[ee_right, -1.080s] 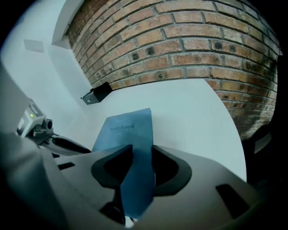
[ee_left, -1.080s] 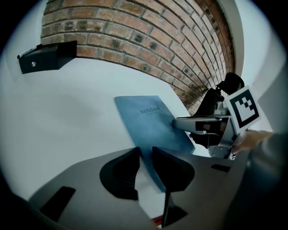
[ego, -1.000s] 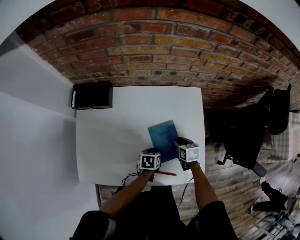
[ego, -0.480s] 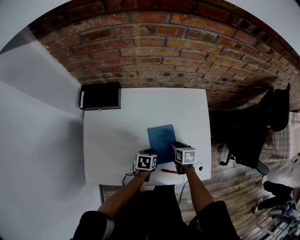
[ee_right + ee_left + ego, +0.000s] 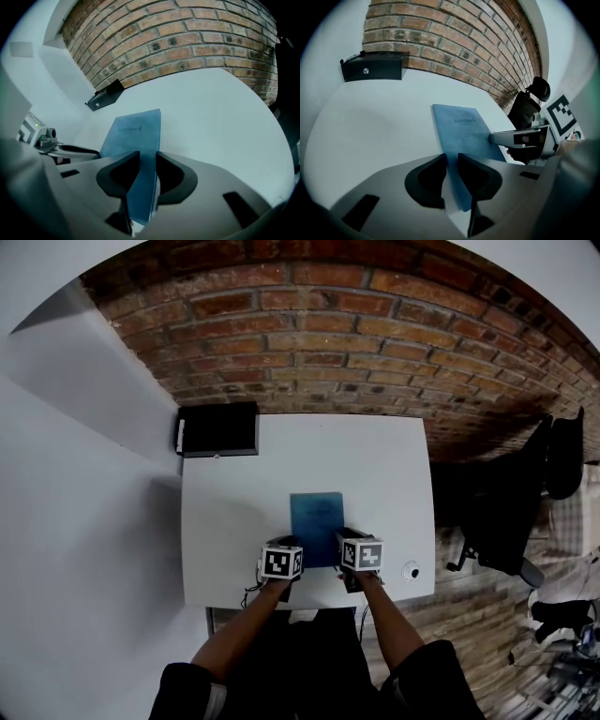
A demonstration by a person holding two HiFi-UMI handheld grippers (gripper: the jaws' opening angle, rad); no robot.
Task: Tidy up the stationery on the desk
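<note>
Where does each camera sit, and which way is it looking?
Head view: on the person's head, facing steeply down at the white desk; forearms, left gripper and right gripper show.
Left gripper view: on that gripper, facing the brick wall; its jaws grip the blue notebook.
Right gripper view: likewise; its jaws have just been closing on the notebook's edge.
Shared: both gripper views show notebook, black box, each other's gripper.

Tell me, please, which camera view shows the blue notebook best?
The left gripper view: the notebook lies large in the middle of the picture and the word on its cover reads clearly. The right gripper view shows it too, smaller and more slanted. The head view shows it from above, small, the print unreadable.
</note>
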